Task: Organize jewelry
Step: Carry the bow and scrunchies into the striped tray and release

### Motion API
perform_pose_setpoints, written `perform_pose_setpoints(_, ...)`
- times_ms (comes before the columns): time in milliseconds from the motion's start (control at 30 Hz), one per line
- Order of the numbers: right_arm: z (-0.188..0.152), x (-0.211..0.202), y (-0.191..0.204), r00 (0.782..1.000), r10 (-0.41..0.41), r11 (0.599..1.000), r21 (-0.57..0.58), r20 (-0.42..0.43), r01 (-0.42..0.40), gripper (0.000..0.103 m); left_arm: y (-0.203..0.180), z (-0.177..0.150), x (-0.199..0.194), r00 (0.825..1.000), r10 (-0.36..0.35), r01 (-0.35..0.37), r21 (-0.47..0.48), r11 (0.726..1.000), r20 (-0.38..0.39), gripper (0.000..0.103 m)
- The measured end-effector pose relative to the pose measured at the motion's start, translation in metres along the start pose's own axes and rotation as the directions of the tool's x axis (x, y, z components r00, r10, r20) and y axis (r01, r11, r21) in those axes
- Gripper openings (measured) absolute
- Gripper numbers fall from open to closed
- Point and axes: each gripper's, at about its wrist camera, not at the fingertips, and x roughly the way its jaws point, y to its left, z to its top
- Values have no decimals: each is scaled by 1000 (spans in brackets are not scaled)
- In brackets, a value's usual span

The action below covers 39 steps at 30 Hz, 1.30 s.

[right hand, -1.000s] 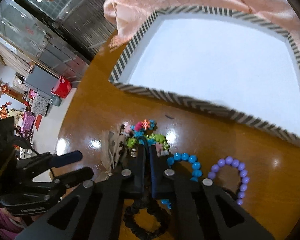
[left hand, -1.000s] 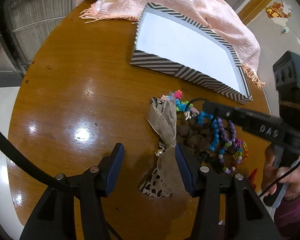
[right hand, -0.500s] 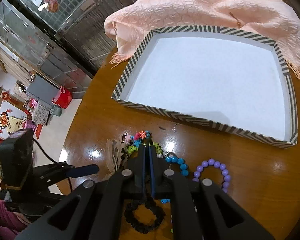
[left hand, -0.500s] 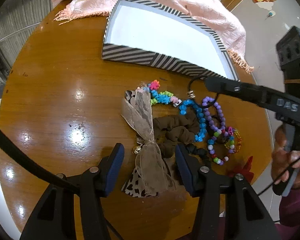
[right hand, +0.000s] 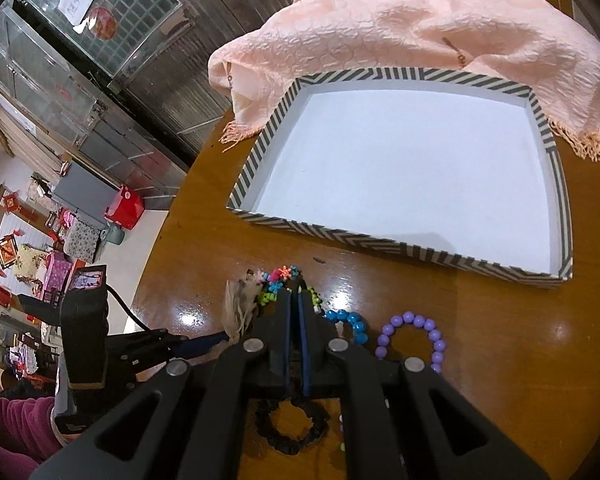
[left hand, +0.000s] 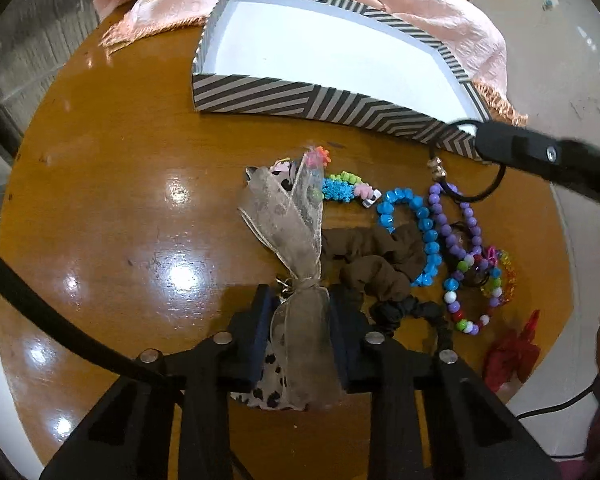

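Jewelry pieces lie in a loose heap on the glossy round brown wooden table (left hand: 112,184), in front of the shallow black-and-white striped box w/ white inside (left hand: 260,96), none in the box yet. Left gripper (left hand: 300,316) is clamped on the knot of the sheer beige ribbon bow w/ leopard-print tails (left hand: 292,240), both blue pads pressing the fabric. Just right of the bow: brown fabric scrunchie (left hand: 376,256), black scrunchie (left hand: 412,312), blue faceted bead bracelet (left hand: 424,232), purple bead bracelet (left hand: 460,216), multicolour bead strand (left hand: 472,312) and a small bright flower-bead bracelet (left hand: 340,188). Right gripper (right hand: 296,292) has its jaws pressed together; from the left cam a thin black elastic hair tie w/ metal bead (left hand: 476,196) hangs from its tip, close to the box's near right corner. Pink crinkled scarf w/ fringe (right hand: 400,32) is draped behind the box, touching its far wall
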Motion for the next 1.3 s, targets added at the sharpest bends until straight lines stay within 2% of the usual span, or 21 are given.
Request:
perform_pose_setpoints(200,-2,-10,-2,1000,0,1000,7,18,0,4,5,1,-15,999,5,-4,-21,1000,32,7)
perform_pose_setpoints(600,2,-31,-2,998,-4,1000,9,66,4,4,-6,18,-67,993,18,-23,36,999,118,7)
perform_pose_setpoints(1033,23,-38,-2,996,-14,1000,-7,94,14,4,-10,63,-90,977,48,-62,62,996,208,6)
perform_pose_setpoints(1300,54,-21,-6,997,-4,1000,-9,77,5,4,-3,113,-79,980,12,-18,32,999,198,6)
